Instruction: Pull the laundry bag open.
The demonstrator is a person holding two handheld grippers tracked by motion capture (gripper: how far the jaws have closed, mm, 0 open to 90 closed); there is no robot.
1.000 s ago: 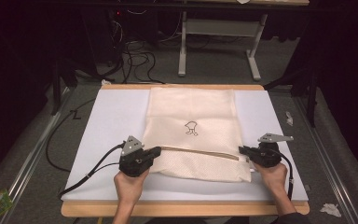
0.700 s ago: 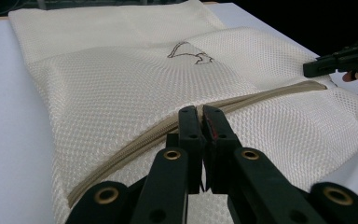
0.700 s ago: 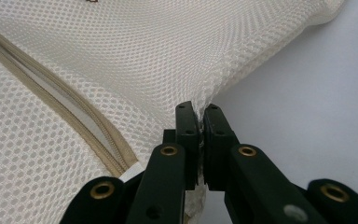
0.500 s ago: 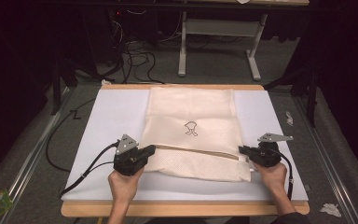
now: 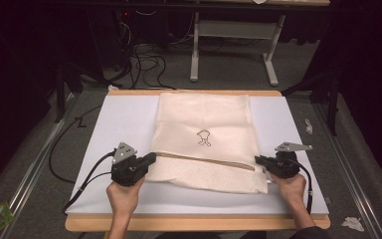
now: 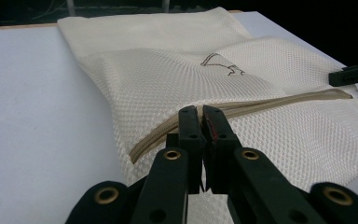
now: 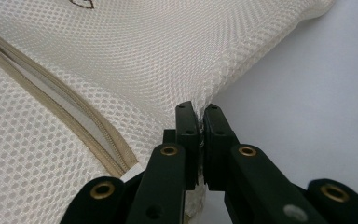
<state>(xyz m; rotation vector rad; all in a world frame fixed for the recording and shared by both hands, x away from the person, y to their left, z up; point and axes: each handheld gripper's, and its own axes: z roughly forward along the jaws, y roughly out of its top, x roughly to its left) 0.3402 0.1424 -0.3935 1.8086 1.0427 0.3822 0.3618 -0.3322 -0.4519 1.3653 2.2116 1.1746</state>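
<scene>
Lying flat across the middle of the white rectangular table top (image 5: 114, 124), the cream mesh fabric bag (image 5: 206, 122) reaches from the far wooden edge down towards the person's side. A small dark line drawing (image 5: 204, 138) is printed near the bag's centre. A tan zipper strip (image 5: 204, 162) runs across the bag's near part, from the left edge to the right edge.

The left gripper (image 5: 149, 160) sits at the bag's left edge, level with the zipper's left end. In the left gripper view its jaws stand pressed together, with the zipper just beyond the tips; whether fabric is pinched between them cannot be told.

The right gripper (image 5: 258, 160) sits at the bag's right edge beside the zipper's right end. In the right gripper view its jaws are clamped on the bag's mesh edge (image 7: 205, 100), with the zipper end just to one side.
</scene>
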